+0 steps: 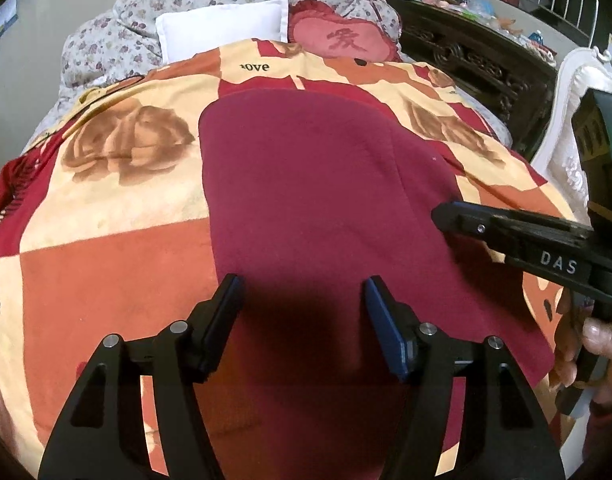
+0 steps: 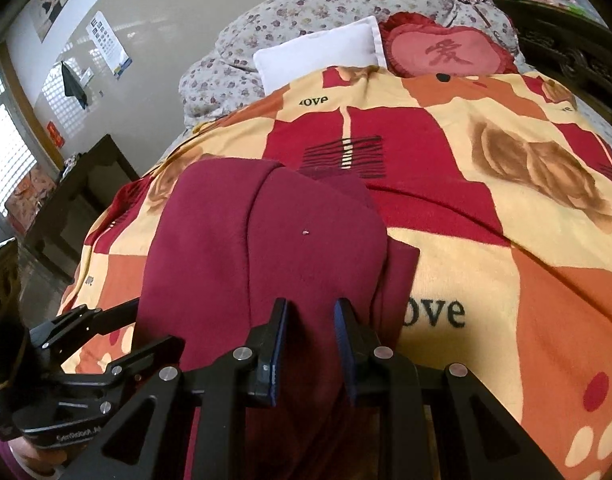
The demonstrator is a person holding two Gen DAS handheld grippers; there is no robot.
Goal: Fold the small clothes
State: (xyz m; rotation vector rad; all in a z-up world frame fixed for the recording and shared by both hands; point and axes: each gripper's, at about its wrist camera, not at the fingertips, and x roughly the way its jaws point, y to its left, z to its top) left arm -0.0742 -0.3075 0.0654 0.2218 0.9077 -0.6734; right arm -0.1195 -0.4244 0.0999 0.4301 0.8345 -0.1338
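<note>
Maroon garment (image 1: 306, 184) lies flat on the blanket (image 1: 106, 248) covering the bed, partly folded: one side panel is already turned over the middle, its edge running lengthwise and showing clearly in the right wrist view (image 2: 266, 240). Pillow (image 1: 222, 28) and heart cushion (image 1: 341, 38) sit well behind, out of play.

Left tool (image 1: 302, 300) has its jaws apart, hovering over the near end of the garment with nothing between the pads; cloth below is in its shadow. Right tool (image 2: 309, 312) has its jaws narrowly apart, and the frames don't show cloth pinched between them, so it reads as empty and not clamped. From the left view it (image 1: 445, 216) comes in low from the right side, tip at the garment's right edge. A hand (image 1: 601, 340) grips its handle.

Step in hand, as a judgement: mid-fold, between grasps, both tools lining up on the near hem for the next fold. The first lengthwise fold looks done.

Next move likely needs both tools down to the near edge, each pinching all layers at a corner, then lifting together and carrying the hem toward the far end. Risk: catching only the top layer, or the blanket too.
</note>
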